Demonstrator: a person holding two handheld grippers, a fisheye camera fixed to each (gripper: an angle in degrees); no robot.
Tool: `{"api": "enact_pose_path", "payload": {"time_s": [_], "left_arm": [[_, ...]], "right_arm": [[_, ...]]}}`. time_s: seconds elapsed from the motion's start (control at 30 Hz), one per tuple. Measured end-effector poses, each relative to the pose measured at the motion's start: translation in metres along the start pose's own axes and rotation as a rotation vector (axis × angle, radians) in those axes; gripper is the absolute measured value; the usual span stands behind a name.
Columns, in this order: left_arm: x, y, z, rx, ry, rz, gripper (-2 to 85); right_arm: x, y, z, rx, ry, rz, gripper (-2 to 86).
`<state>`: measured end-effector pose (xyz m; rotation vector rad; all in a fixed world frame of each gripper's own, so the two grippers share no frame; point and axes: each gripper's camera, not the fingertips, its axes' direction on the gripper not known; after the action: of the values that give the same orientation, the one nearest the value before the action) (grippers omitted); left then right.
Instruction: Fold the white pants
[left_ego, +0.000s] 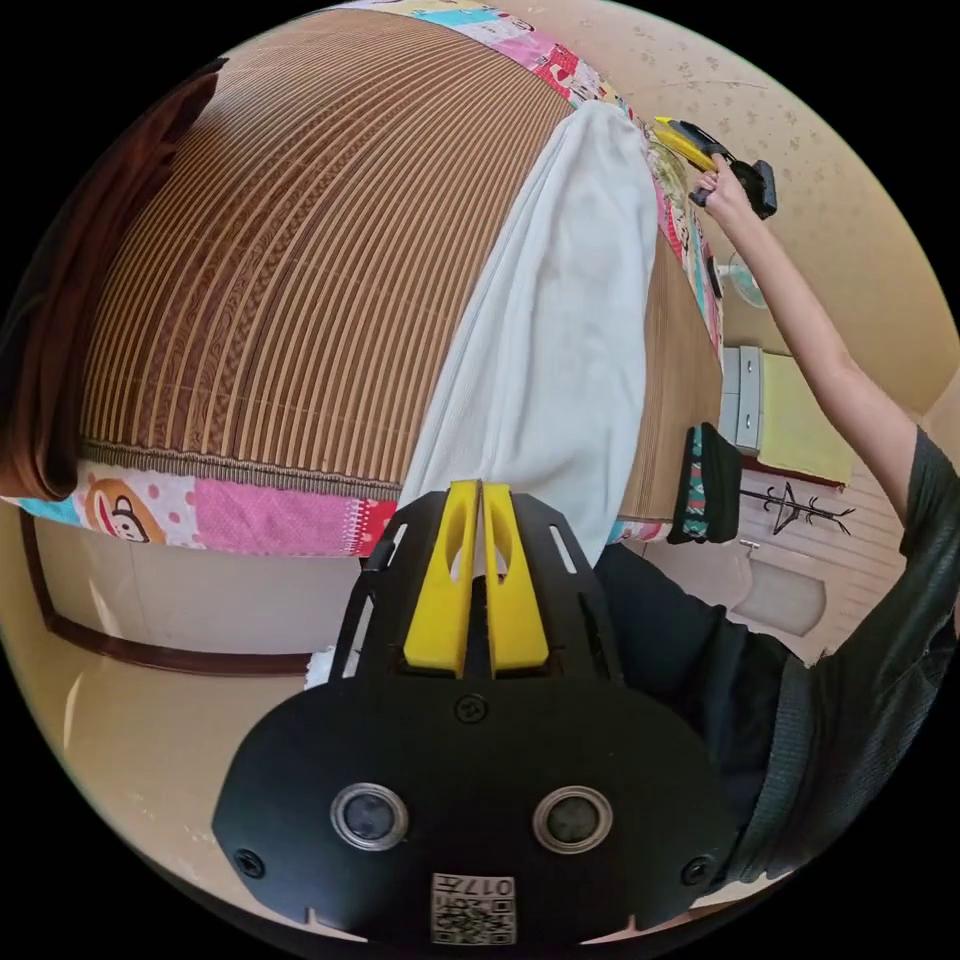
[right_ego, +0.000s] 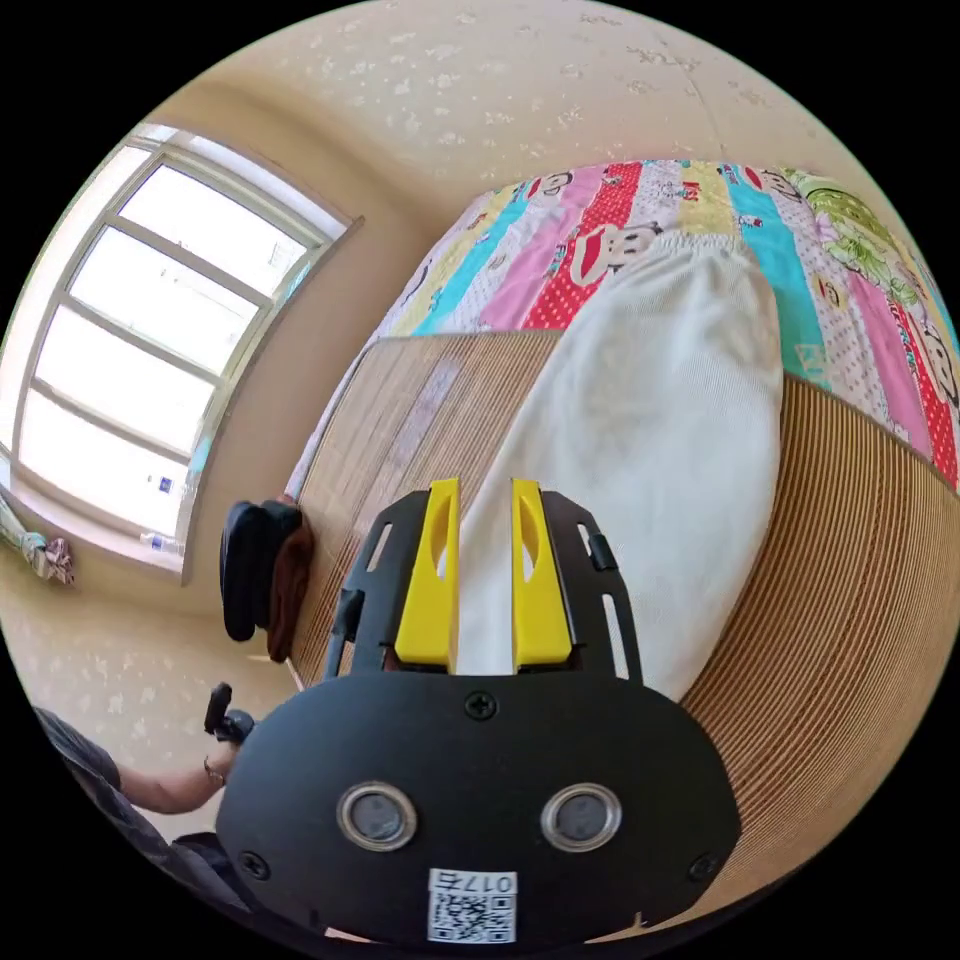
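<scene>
Now | long white ribbed-cotton pants (left_ego: 560, 340) lie lengthwise on brown woven bamboo bed mat (left_ego: 300, 270) | left gripper (left_ego: 478, 500) fingers pressed together at pants' near end | right gripper (right_ego: 478, 500) fingers spread above pants.

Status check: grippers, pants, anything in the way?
Left gripper shut on white pants hem. Right gripper open, above the pants. Pants long on bamboo mat.

— Where is there room on the bed?

— The woven mat (left_ego: 300, 260) lies open beside the white pants (left_ego: 560, 340), wide enough for a tool to pass.

— And what stands in the way?

— Dark folded clothes (right_ego: 262, 580) sit at the mat's far edge below the window (right_ego: 150, 340); the person's arm (left_ego: 800, 320) stretches alongside the bed.
</scene>
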<state>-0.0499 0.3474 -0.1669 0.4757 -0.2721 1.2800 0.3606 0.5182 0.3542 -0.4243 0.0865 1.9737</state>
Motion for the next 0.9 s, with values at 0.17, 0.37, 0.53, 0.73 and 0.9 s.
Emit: {"api": "enact_pose_path", "payload": {"time_s": [0.17,0.37,0.53,0.73,0.9], "left_arm": [[0.018,0.004,0.005,0.025,-0.046,0.030,2.7],[0.042,-0.005,0.022,0.051,0.080,0.058,10.2],[0.069,-0.034,0.050,-0.079,-0.080,0.111,7.0],[0.093,-0.044,0.024,-0.191,0.065,0.200,1.5],[0.108,-0.031,-0.052,-0.072,0.155,0.221,0.6]], "right_arm": [[0.036,0.210,-0.014,-0.204,-0.014,0.219,11.6],[0.036,0.397,-0.014,-0.254,-0.196,0.687,13.1],[0.008,0.428,0.024,-0.366,-0.298,0.712,4.6],[-0.011,0.398,-0.014,-0.318,-0.405,0.619,2.9],[-0.038,0.372,-0.031,-0.333,-0.364,0.479,2.8]]}}
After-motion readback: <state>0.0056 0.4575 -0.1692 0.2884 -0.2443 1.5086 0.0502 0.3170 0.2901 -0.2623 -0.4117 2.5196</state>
